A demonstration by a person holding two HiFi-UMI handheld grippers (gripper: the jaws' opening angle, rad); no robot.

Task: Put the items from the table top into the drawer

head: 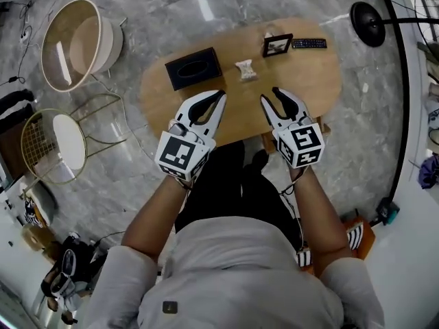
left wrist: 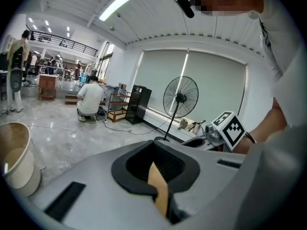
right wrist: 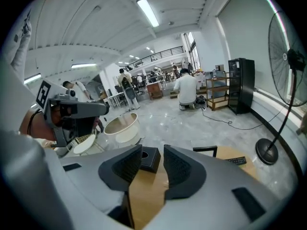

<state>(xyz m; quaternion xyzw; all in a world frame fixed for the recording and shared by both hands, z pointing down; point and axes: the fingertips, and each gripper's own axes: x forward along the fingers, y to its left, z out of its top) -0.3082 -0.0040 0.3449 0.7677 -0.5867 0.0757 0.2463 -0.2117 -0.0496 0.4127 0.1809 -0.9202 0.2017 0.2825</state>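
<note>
I have both grippers low over the near edge of the oval wooden table, side by side and apart from each other; neither one touches anything on it.

The left gripper has its jaws together at the tips, with nothing caught in them; in the left gripper view only a sliver of tabletop shows behind the dark pads. The right gripper has its jaws apart and empty; through the gap in the right gripper view I see bare wood and, further off, the black tissue box.

4 items sit on the table top, all well beyond the jaw tips; the black tissue box is on the left part of the table; a small crumpled pale item lies just to its right, near the middle; a dark picture frame stands towards the far edge; a black remote control lies just beside the frame, on its right.

I cannot make out the drawer clearly from any view.

Off the table to the left stand a round cream tub chair and a gold wire stool; a floor fan's black base sits on the grey marble floor at the far right.
</note>
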